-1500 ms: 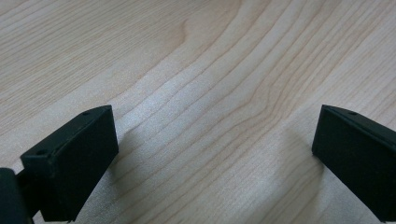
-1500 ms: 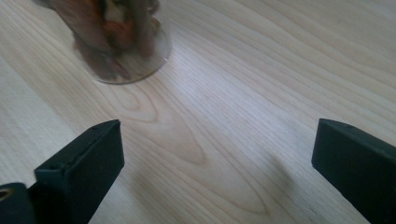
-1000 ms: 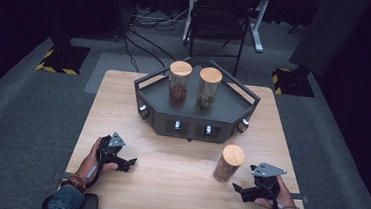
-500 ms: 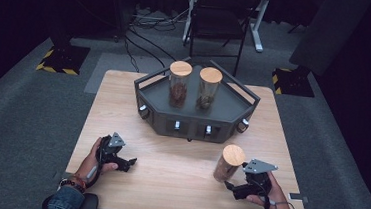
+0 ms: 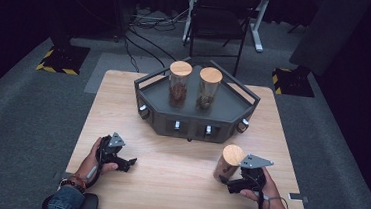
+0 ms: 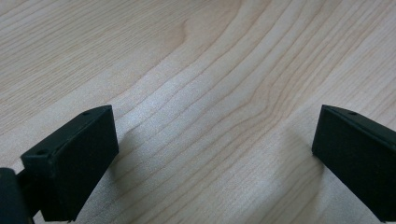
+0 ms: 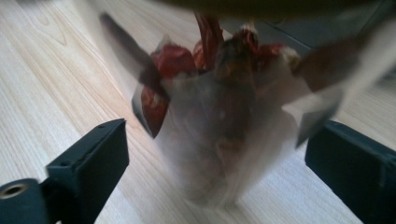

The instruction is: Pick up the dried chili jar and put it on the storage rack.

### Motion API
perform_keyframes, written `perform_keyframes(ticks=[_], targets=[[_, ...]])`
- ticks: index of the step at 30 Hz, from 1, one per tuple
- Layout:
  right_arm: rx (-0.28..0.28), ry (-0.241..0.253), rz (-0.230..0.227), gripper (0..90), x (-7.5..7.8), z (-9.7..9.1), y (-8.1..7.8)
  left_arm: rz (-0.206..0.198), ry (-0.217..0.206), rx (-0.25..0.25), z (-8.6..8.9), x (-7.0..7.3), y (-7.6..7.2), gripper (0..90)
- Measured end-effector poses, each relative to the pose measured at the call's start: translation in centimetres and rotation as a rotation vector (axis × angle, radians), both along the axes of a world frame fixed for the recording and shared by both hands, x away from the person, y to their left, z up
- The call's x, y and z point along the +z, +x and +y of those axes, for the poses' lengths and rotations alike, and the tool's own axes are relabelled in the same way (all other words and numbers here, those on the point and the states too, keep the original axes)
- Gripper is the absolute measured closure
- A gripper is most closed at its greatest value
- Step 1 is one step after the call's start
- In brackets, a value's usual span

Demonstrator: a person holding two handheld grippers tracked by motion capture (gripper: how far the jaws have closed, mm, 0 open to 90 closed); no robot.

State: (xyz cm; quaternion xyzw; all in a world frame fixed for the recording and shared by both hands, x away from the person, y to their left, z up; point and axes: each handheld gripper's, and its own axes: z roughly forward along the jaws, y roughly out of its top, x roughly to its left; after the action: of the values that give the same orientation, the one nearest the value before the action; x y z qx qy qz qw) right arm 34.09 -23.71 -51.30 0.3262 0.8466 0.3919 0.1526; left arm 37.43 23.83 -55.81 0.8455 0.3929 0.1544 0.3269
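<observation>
Jar [image 5: 229, 162] with a wooden lid stands upright on the surface [image 5: 178, 169] at its near right, between the right gripper [image 7: 217, 168] fingers [image 7: 88, 163], which have just been closing but do not press it yet. The left gripper [image 5: 119, 158] (fingers spread over bare wood) rests well apart, so the right is far nearer.

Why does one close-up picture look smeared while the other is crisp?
In the right gripper view the jar between the right hand-held gripper jaws is motion-blurred, its dried red contents streaked. In the left gripper view the table grain is sharp, with soft shadows beside the black jaws. The high view is evenly lit on the table, dark around it.
</observation>
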Motion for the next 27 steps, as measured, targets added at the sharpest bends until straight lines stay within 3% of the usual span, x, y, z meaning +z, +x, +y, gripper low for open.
perform_keyframes(ticks=[11,27], targets=[[0.004,0.012,-0.013,25.7,-0.01,0.38,0.35,0.000,0.000,0.000,0.00,0.00,0.00,0.0],[0.008,0.002,-0.002,26.1,0.25,0.33,0.35,0.001,0.000,0.001,0.00,0.01,-0.01,0.0]])
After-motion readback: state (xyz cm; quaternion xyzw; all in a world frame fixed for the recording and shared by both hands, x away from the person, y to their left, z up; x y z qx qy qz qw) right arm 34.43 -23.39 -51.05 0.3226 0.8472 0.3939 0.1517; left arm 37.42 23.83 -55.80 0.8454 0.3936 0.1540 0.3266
